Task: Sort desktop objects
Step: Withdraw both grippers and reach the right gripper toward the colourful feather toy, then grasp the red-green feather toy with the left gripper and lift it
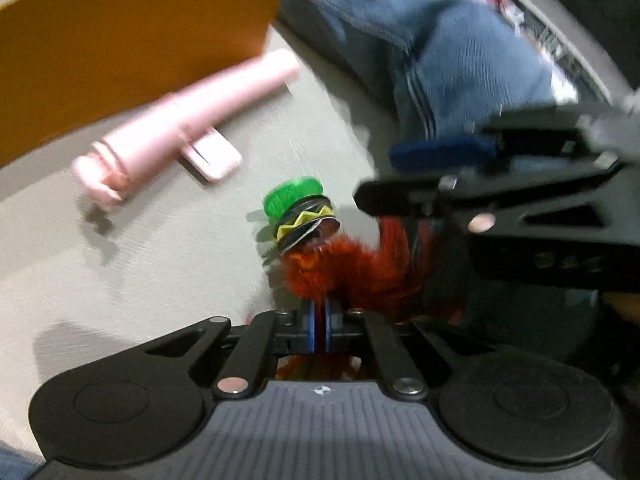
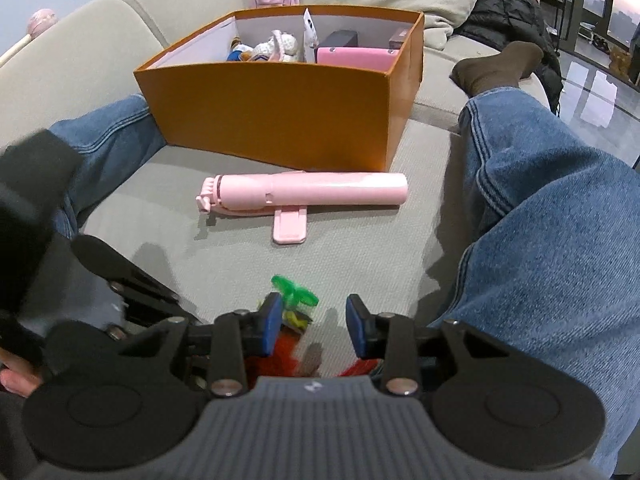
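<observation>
My left gripper (image 1: 319,326) is shut on the orange-red feathers of a shuttlecock toy (image 1: 320,256) with a green base (image 1: 290,198), held just above the grey cushion. In the right wrist view the toy (image 2: 294,308) sits between the fingers of my right gripper (image 2: 314,326), which is open and empty; the right gripper also shows in the left wrist view (image 1: 460,176). A pink selfie stick (image 2: 304,196) lies on the cushion beyond, seen too in the left wrist view (image 1: 188,124). Behind it stands an orange box (image 2: 280,120).
The orange box holds a pink case (image 2: 356,56), a plush toy (image 2: 276,48) and other small items. A person's jeans-clad legs (image 2: 552,216) flank the cushion (image 2: 360,256) on both sides. Sofa back and pillows lie beyond the box.
</observation>
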Available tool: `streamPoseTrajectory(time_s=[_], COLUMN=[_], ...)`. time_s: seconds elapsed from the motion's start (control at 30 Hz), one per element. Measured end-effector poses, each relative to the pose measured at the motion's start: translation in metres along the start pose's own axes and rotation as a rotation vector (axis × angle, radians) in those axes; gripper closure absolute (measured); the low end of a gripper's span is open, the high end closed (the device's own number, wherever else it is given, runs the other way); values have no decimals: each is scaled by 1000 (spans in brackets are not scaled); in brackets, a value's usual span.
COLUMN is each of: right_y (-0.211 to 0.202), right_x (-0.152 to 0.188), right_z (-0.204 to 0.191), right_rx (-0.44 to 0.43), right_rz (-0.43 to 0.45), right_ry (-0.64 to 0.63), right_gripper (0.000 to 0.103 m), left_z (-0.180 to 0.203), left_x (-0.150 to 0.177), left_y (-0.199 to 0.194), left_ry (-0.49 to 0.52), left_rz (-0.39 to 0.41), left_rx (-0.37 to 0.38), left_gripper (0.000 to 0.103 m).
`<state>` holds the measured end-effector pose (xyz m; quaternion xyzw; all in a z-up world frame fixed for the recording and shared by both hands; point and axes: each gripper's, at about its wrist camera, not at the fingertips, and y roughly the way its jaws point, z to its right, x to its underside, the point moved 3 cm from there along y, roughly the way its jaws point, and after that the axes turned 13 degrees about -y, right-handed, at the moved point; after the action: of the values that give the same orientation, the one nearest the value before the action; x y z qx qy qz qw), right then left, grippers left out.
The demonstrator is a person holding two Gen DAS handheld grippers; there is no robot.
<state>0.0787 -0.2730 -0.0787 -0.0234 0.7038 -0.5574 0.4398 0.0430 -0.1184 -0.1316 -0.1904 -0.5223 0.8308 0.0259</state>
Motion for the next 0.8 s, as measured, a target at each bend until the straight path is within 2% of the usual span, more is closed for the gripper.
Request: streamPoseTrajectory(time_s=[0.1, 0.33, 0.5, 0.63, 0.7, 0.8], right_y=[1, 15, 31, 44, 49, 52], right_x=[-5, -25, -35, -39, -42, -48], right_z=[0, -10, -30, -42, -43, -42], right_rx=[18, 5, 42, 67, 70, 72], right_rz=[20, 43, 60, 49, 38, 36], right_ry=[-32, -105, -241, -375, -396, -384], right_gripper=[66, 66, 66, 66, 66, 66], left_z=[-13, -49, -77, -102, -114, -126], left_x=[-2, -5, -11, -15, -14, -13], left_y=[-28, -87, -102, -102, -103, -107], left_ry=[-70, -204, -304, -374, -419, -469], left_rz=[68, 209, 250, 258, 267, 282], left_rx=[28, -14, -69, -146, -183, -171], left_gripper=[99, 100, 100, 100, 100, 99])
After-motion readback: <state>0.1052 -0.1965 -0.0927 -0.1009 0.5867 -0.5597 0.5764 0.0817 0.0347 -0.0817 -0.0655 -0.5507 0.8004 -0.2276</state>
